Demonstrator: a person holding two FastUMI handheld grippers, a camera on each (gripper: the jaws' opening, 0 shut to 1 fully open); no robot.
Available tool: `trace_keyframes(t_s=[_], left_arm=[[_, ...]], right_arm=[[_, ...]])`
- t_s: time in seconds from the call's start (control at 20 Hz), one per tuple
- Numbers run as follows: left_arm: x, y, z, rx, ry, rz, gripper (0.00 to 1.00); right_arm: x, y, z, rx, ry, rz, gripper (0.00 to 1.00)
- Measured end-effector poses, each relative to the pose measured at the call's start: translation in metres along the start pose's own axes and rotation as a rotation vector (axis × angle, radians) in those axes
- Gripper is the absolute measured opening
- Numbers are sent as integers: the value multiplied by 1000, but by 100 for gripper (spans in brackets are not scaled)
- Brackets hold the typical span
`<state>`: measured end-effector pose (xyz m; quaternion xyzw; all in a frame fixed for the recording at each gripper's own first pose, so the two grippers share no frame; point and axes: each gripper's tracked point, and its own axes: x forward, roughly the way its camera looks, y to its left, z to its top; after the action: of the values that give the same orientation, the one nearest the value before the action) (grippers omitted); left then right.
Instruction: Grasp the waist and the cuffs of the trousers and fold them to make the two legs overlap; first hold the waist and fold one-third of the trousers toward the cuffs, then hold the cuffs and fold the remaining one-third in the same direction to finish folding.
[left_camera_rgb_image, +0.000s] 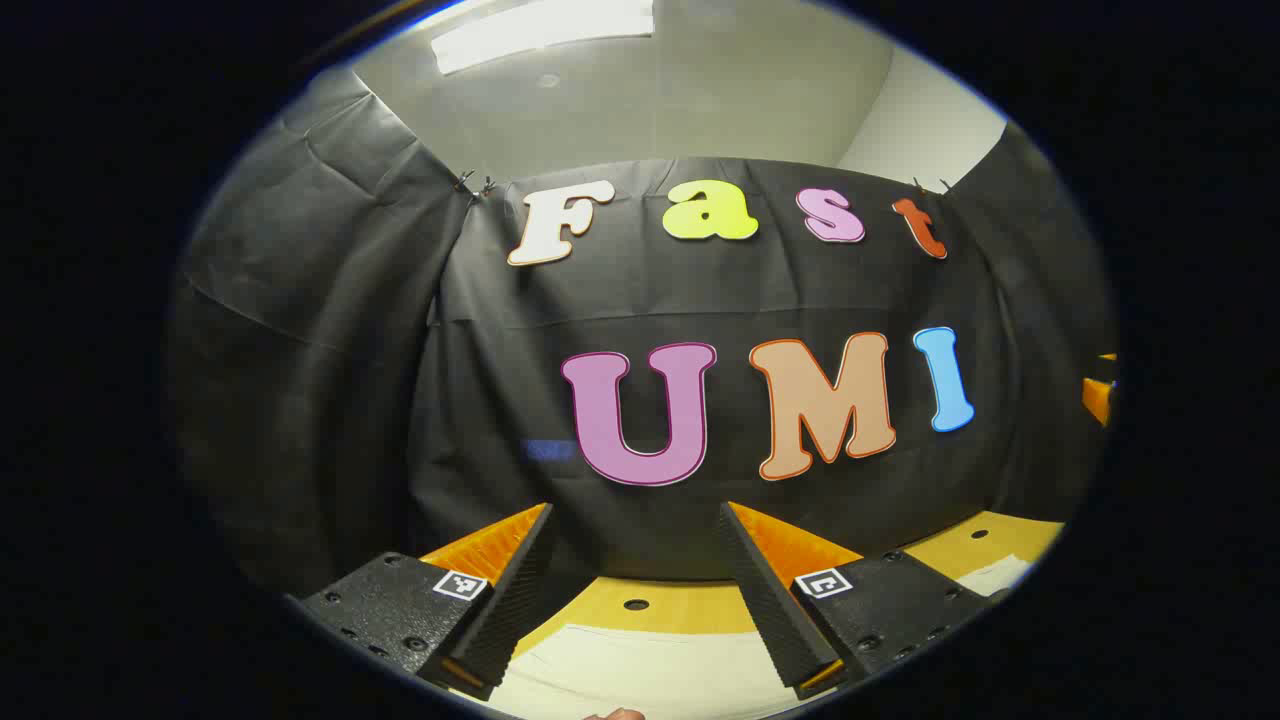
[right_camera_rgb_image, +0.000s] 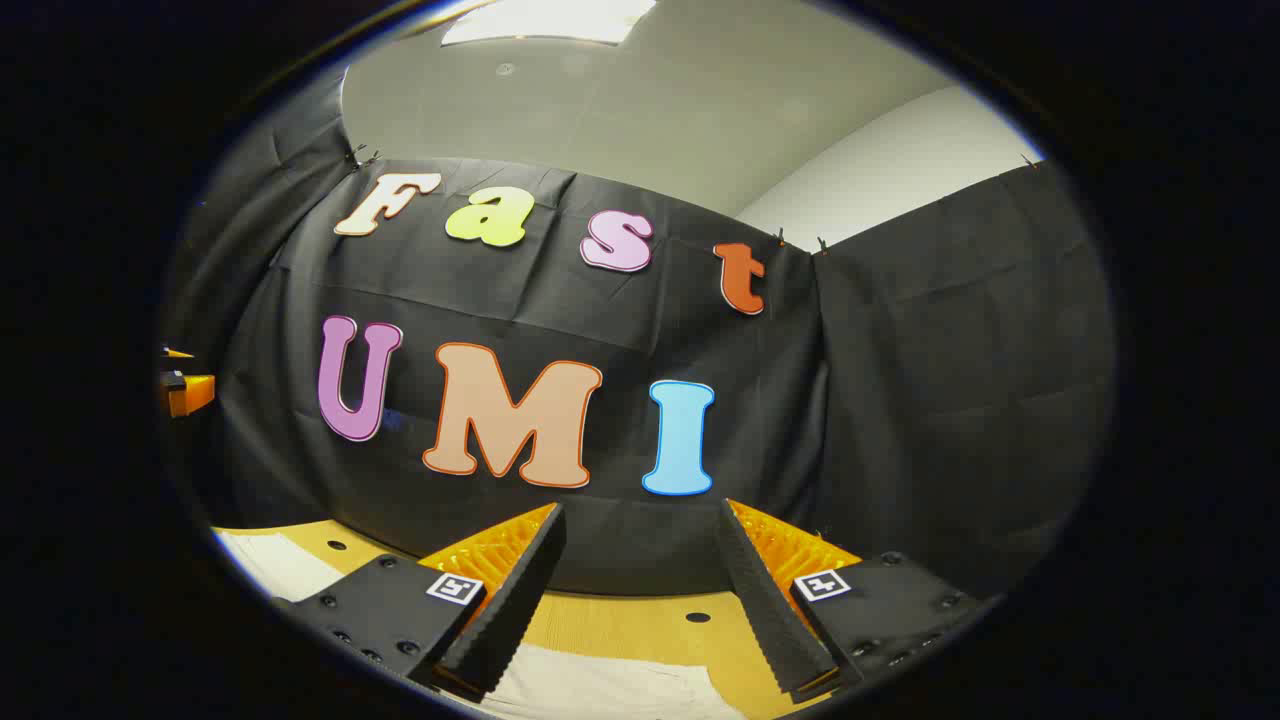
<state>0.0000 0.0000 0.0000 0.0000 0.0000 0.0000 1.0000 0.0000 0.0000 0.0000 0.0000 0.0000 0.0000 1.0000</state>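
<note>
Both the left gripper (left_camera_rgb_image: 635, 530) and the right gripper (right_camera_rgb_image: 640, 530) hang with their fingers spread wide and empty, aimed at the booth wall above the table (left_camera_rgb_image: 690, 605). The pale trousers (left_camera_rgb_image: 640, 670) lie flat on the table just below and ahead of the fingers. The cloth looks light, soft and limp, so it should sag and slide unless pinched firmly through the thicker waistband and cuff hems.

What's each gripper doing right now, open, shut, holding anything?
Left gripper: open, holding nothing, above the pale trousers on the table.
Right gripper: open, holding nothing, also above the trousers.
</note>
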Motion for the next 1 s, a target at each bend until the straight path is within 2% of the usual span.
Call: trace_keyframes(t_s=[1.0], left_arm=[[-2,7,-5,13,5,12,95]], right_arm=[[0,3,2,14,-2,-11,97]])
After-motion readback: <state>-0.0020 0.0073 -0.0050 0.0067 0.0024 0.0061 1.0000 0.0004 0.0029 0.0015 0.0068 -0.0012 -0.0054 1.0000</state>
